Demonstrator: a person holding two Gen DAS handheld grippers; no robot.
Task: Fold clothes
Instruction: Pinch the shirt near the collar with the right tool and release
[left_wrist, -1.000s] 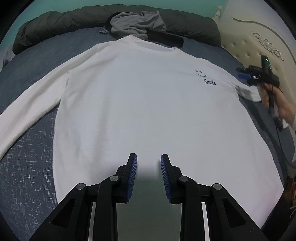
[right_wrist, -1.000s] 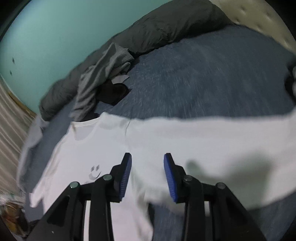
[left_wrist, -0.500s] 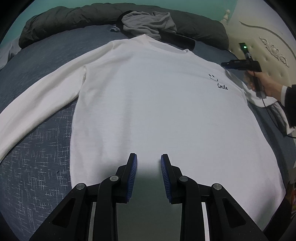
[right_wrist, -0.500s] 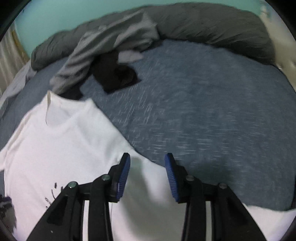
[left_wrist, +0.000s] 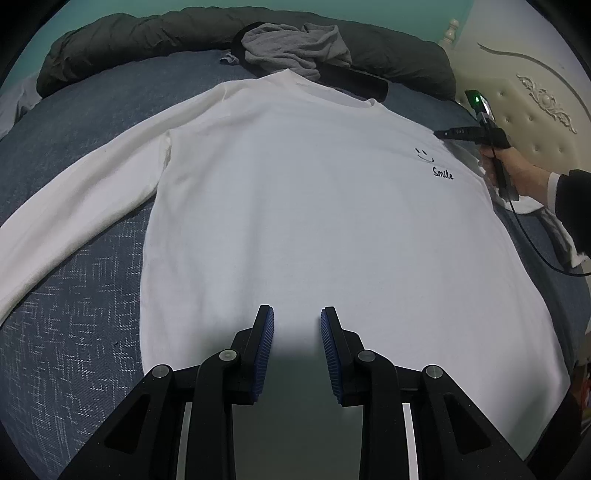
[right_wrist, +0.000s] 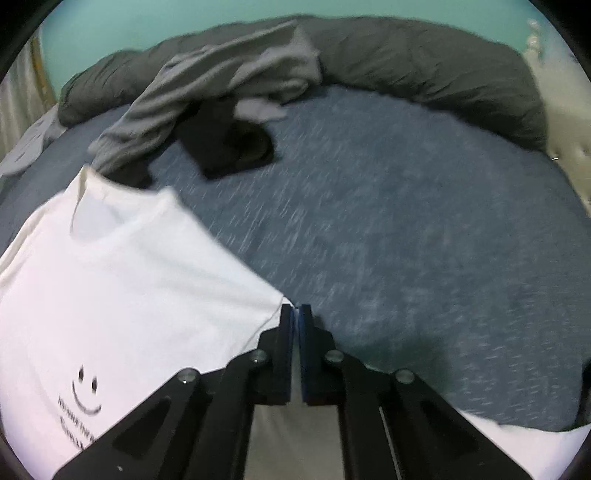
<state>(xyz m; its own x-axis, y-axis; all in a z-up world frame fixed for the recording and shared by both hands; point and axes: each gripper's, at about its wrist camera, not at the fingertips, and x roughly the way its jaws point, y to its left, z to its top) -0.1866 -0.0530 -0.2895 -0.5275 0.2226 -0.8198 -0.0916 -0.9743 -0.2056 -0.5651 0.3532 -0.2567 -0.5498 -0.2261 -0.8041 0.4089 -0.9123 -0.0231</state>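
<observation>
Right gripper (right_wrist: 296, 314): just snapped together, pinching shirt (left_wrist: 314, 206) at the shoulder seam; fold can start. Left gripper (left_wrist: 297, 325): spread, empty, above hem.

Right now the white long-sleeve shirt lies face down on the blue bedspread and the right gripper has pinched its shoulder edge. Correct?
Not quite. The white long-sleeve shirt lies face up: the left wrist view shows its smiley and "Smile" print. The rest holds: blue bedspread, right gripper pinching the shoulder edge.

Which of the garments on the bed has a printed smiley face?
The white long-sleeved shirt spread flat on the blue bedcover; the crumpled grey garment and the black garment show no print.
</observation>
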